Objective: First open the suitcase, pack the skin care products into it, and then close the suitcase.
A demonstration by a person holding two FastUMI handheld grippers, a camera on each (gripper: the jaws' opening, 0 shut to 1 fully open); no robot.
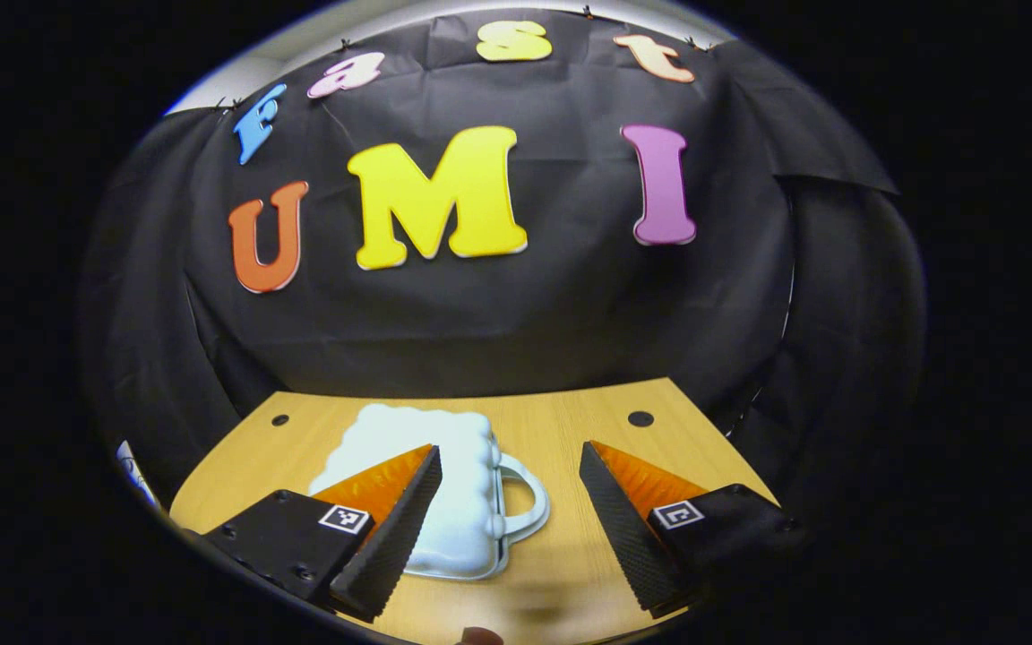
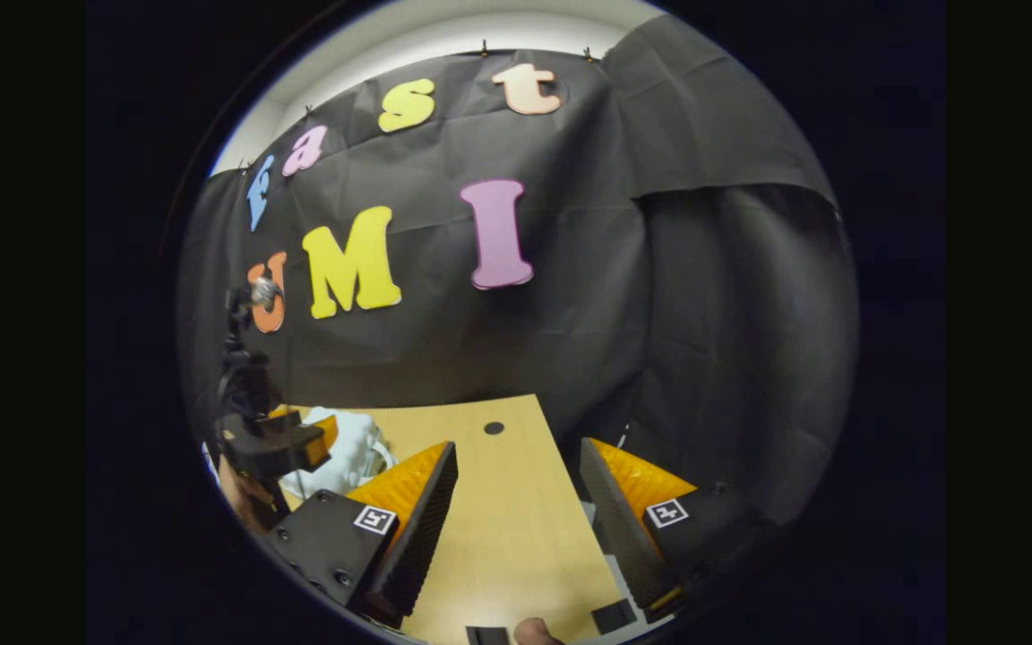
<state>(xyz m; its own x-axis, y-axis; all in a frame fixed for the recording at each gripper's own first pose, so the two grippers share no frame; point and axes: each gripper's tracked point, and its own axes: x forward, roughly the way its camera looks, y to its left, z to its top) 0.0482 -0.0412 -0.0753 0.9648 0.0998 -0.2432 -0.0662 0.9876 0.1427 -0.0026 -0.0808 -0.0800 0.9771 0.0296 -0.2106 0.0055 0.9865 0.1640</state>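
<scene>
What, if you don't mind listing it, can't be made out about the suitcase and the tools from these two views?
- Suitcase: in the left gripper view the left gripper, jaws open, covers its near left corner; any latch is unseen.
- Suitcase again: in the right gripper view the other gripper hides most of it.
- Dark object: right gripper view, cut off by the bottom edge, unidentifiable.
- Right gripper: jaws open, bases cropped.

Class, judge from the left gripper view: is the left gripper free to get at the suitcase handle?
Probably yes. The left gripper is open, the suitcase lies shut on the table just ahead, and its handle sits unobstructed between the fingers.
</scene>
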